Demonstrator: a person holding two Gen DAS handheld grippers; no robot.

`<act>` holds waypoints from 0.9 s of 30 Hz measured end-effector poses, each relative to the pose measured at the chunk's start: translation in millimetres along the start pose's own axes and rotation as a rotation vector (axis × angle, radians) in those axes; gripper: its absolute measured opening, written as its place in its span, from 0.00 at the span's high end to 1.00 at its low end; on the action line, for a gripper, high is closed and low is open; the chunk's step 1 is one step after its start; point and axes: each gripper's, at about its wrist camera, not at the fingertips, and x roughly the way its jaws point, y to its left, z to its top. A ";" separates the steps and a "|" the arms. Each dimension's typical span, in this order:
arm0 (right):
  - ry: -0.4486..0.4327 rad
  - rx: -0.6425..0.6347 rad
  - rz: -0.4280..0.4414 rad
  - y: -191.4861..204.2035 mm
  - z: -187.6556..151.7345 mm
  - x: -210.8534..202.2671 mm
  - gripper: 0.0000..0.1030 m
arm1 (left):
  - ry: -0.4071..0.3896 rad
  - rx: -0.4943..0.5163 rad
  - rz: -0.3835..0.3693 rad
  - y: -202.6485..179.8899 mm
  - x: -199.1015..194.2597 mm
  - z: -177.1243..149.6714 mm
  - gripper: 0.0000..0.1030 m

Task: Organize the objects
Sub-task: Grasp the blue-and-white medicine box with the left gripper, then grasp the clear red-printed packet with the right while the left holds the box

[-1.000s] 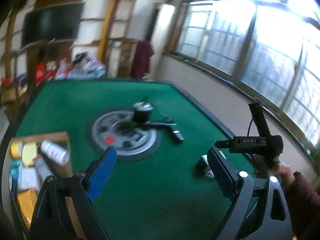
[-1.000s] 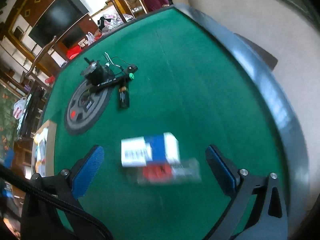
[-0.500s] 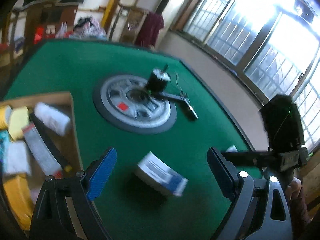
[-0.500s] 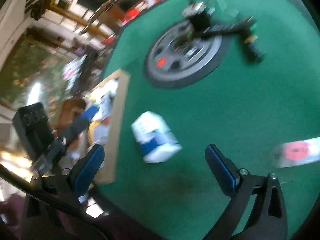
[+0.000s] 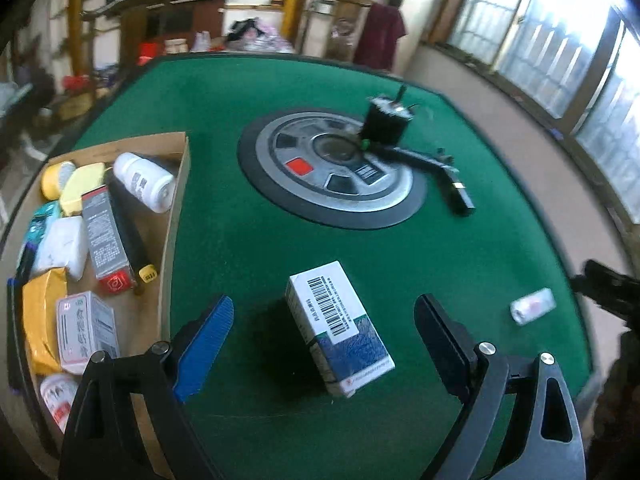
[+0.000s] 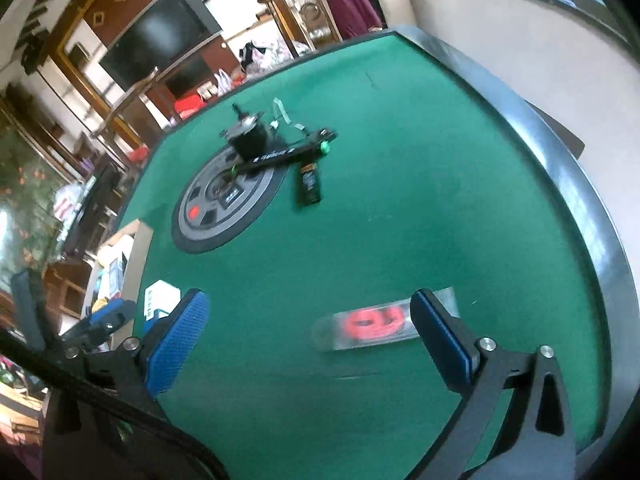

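My left gripper [image 5: 320, 344] hangs released over a blue-and-white medicine box [image 5: 338, 328] near the green surface's [image 5: 224, 92] front edge; my right gripper [image 6: 308, 336], also released, straddles a clear packet [image 6: 380, 326]. The cardboard box [image 5: 170, 240] at the left edge is well stocked; these two remain.

A white and blue box [image 5: 340, 328] with a barcode on its top face is lying flat on the green felt in front of you, angled diagonally, just beside the open cardboard box [image 5: 176, 216] at your left. That carton is holding a white bottle [image 5: 144, 182], several small boxes and yellow packets. A clear packet with red contents [image 6: 376, 324] is lying flat near the table's right edge, well apart from the blue box.
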 end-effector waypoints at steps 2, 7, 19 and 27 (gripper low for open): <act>-0.027 0.000 0.024 -18.6 4.5 -3.3 0.01 | 0.006 0.020 0.073 -13.0 11.3 -1.9 0.14; -0.083 0.080 0.099 -60.5 12.5 -1.8 0.01 | 0.023 0.045 0.136 -30.4 32.3 -2.6 0.45; -0.105 0.004 0.091 -77.0 16.6 26.1 0.01 | -0.136 -0.024 0.136 -22.1 -15.5 -8.5 0.72; -0.067 0.043 0.044 -87.3 13.1 34.0 0.01 | -0.216 0.005 0.025 -16.2 -59.9 -22.3 0.72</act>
